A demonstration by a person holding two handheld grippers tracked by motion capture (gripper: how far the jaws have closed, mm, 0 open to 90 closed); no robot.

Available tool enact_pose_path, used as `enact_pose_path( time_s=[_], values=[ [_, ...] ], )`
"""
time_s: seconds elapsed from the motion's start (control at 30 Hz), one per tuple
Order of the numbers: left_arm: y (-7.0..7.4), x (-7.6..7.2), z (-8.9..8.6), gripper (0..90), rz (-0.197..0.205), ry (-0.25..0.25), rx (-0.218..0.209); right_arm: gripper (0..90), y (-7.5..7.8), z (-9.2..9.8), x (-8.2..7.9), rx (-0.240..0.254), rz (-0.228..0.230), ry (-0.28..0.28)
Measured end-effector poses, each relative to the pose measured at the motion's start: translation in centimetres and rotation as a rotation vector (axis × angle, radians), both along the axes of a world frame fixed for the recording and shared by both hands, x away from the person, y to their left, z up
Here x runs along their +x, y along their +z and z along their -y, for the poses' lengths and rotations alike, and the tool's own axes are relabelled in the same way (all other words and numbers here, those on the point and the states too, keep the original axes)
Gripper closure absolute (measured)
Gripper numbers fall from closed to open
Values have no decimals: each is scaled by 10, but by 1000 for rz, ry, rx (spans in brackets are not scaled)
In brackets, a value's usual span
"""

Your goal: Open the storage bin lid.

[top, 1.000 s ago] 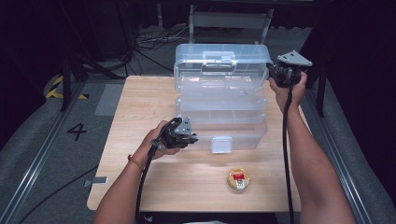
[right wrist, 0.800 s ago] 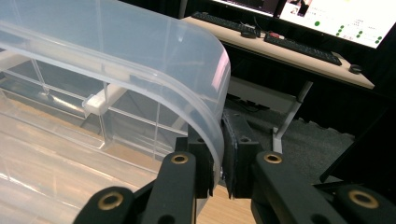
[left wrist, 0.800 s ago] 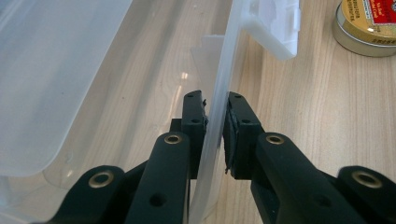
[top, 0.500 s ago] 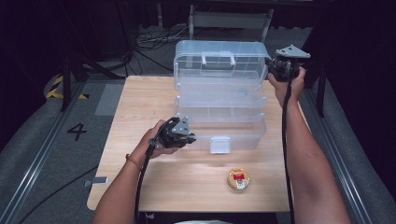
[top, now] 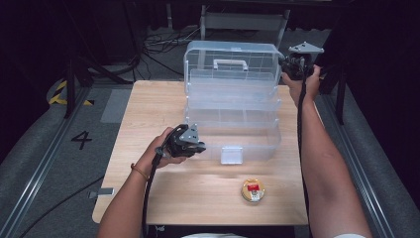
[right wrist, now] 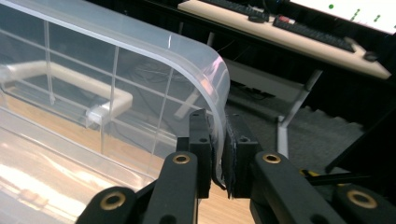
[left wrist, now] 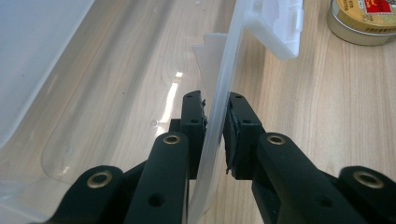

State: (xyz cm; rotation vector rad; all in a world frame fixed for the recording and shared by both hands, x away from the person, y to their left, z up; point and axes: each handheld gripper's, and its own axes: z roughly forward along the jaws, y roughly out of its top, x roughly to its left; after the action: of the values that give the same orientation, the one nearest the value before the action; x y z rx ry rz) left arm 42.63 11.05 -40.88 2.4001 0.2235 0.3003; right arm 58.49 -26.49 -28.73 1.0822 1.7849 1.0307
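A clear plastic tiered box (top: 233,134) stands open on the wooden table (top: 148,109), its cantilever trays spread back in steps. My left gripper (top: 200,147) is shut on the box's front wall (left wrist: 229,70), left of the white latch (top: 232,154), with one jaw inside and one outside. The lid (top: 233,62), with a white handle (top: 230,63), stands nearly upright at the back. My right gripper (top: 283,64) is shut on the lid's right rim (right wrist: 219,84). The same grips show close up at my left gripper (left wrist: 215,100) and right gripper (right wrist: 218,116).
A small round tin (top: 253,190) with a red and gold label lies on the table in front of the box, also seen as the tin (left wrist: 362,21). Cables and a metal stand (top: 242,20) sit on the floor behind the table. A desk with keyboards (right wrist: 299,32) stands beyond.
My right gripper has lifted the lid's right rim up and back, so the lid stands more upright and the trays spread further. My left gripper stays on the front wall.
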Motion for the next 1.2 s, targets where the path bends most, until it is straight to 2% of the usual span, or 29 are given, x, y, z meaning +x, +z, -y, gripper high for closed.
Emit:
enact_pose_path(
  time_s=[0.27,0.6,0.83,0.97,1.2],
  values=[
    [-2,-1,-1,782,-10,18,-22,832,-3,0,12,4,-11,3],
    [-3,-2,-1,767,-2,30,-30,831,-7,-1,29,11,-36,3],
    [-3,-2,-1,760,-2,32,-36,833,-9,1,41,35,-83,15],
    [-5,-2,-1,753,-8,43,-57,828,-9,-2,49,4,-107,10],
    [-5,-5,-1,749,-31,18,-64,815,-18,2,58,-27,-161,-5]
  ],
)
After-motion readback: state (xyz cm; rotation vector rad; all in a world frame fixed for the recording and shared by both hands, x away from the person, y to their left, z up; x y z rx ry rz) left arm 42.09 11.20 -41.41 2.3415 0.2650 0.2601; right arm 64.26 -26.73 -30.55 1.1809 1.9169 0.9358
